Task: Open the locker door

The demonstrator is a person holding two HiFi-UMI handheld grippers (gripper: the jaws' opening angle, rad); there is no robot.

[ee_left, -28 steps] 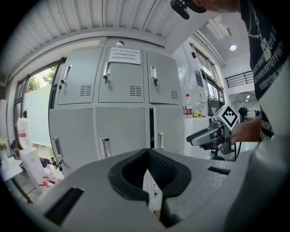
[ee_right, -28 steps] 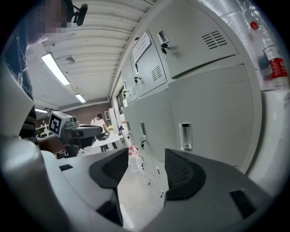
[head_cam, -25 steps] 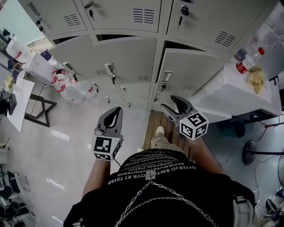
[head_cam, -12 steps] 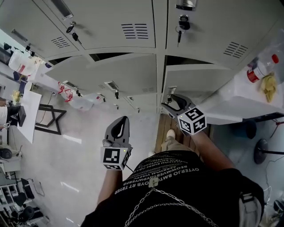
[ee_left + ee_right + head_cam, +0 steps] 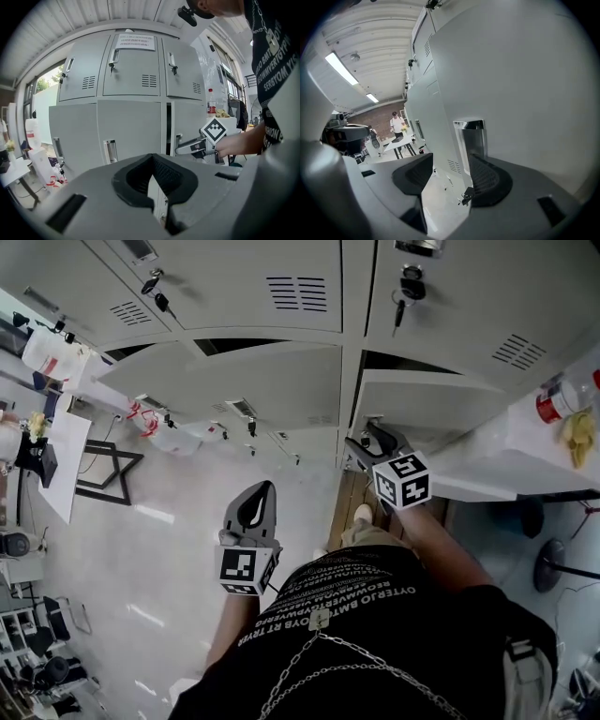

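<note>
- Right gripper view shows your right gripper [image 5: 451,160] with its two jaws apart. Nothing is between them.
- The shiny handle [image 5: 469,137] of the locker door [image 5: 525,89] sits just past the jaws, near the right jaw.
- In the head view, this door is the low one on the right side of the lockers. Your right gripper is close up to it.
- Your left gripper [image 5: 258,501] hangs low on the left, well apart from the lockers. Its jaws are together and hold nothing.
- I think you are at the reaching step. The door is not pulled open yet.
- A thin dark gap runs down its left edge, so it may be a bit loose.
- Next, push the right gripper a little farther so the jaws go around the handle.
- Then squeeze and pull the door toward you. Go in straight, or a jaw may bump the door.
</note>
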